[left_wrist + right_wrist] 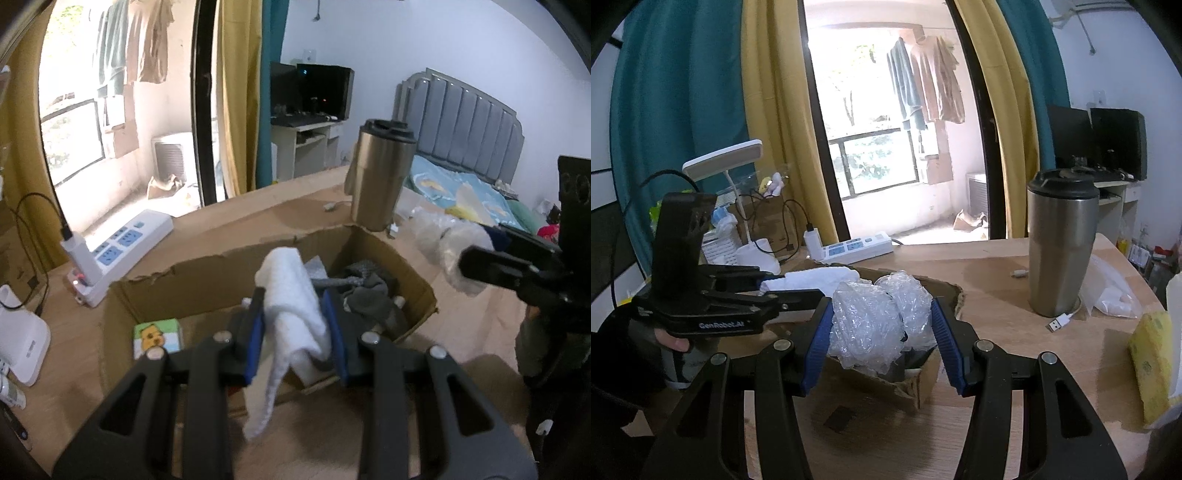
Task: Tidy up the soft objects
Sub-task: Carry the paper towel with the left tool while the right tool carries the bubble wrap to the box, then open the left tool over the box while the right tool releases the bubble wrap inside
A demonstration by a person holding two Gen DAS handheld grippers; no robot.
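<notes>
We hold the left gripper point(295, 332) clamped on a white cloth point(291, 317) — it drapes down between the blue pads, just above the cardboard box point(192, 280). Our right gripper point(882, 336) grips crumpled bubble wrap point(875, 321) between half-wide jaws — the box lies just beyond.

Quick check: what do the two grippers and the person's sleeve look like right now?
Both grippers, left and right, are black plastic linkages with silver pivot pins and ribbed blue pads. The left one's body bears white "GenRobot.AI" lettering. The sleeve is dark.
</notes>
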